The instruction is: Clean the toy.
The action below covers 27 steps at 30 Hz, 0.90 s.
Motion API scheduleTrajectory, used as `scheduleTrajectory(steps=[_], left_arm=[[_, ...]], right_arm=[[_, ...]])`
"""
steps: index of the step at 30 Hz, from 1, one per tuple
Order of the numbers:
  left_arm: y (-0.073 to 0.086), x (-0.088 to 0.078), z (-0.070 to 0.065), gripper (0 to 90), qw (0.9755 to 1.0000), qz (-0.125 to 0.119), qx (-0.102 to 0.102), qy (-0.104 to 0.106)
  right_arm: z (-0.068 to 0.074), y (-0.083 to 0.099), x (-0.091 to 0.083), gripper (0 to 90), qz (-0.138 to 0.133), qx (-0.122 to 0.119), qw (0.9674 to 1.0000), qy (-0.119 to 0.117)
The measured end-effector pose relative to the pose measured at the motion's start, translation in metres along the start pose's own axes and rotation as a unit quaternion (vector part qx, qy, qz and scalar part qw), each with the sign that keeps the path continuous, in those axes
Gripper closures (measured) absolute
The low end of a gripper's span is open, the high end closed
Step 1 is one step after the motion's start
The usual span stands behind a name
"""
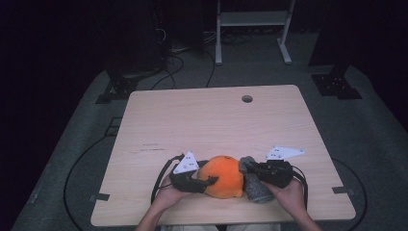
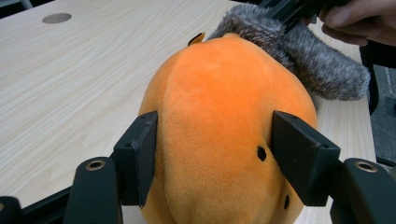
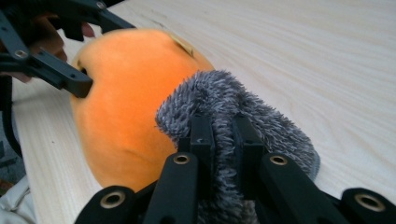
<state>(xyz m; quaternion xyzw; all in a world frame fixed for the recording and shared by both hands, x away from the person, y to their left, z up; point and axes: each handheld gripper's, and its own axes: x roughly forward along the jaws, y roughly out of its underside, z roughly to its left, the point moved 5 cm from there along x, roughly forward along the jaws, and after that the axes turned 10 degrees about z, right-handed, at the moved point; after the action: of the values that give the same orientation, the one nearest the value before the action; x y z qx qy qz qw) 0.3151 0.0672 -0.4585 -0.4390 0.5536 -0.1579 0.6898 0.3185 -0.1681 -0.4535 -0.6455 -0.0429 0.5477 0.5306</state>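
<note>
The orange plush toy (image 1: 223, 176) is rested near the counter's (image 1: 211, 120) near edge. It is clamped by the left gripper (image 2: 212, 158), pads pressed into its sides. The grey furry part (image 3: 233, 112) (attached to the toy) is pinched by the right gripper (image 3: 224, 140), its 2 jaws nearly together.

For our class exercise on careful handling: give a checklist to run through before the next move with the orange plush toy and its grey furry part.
1. Left gripper jaws press on both sides of the orange plush toy: ok.
2. Right gripper shut on the grey furry part: ok.
3. Toy rests on the table: ok.
4. Toy well back from the table's near edge: not ok, it sits close.
5. How the grey part is fixed to the toy: cannot tell.
</note>
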Motion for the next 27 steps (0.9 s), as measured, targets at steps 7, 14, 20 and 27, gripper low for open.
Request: scheduleTrajectory(steps=[7,14,20,27], left_arm=[[-0.005,-0.003,-0.004,24.9,0.9996,-0.01,-0.007,0.026],[-0.004,0.006,0.004,28.0,0.998,0.011,-0.05,0.037],[-0.021,0.007,-0.011,36.8,0.9958,-0.034,0.046,-0.071],[-0.013,0.01,-0.016,34.6,0.9961,-0.019,0.058,-0.063]], right_arm=[[0.019,-0.008,0.001,81.0,-0.02,-0.038,0.9987,-0.025],[0.024,-0.006,-0.001,81.0,-0.013,-0.059,0.9981,-0.012],[0.021,-0.019,-0.017,81.0,-0.064,-0.047,0.9969,-0.001],[0.004,-0.009,-0.003,81.1,-0.038,-0.013,0.9992,-0.002]])
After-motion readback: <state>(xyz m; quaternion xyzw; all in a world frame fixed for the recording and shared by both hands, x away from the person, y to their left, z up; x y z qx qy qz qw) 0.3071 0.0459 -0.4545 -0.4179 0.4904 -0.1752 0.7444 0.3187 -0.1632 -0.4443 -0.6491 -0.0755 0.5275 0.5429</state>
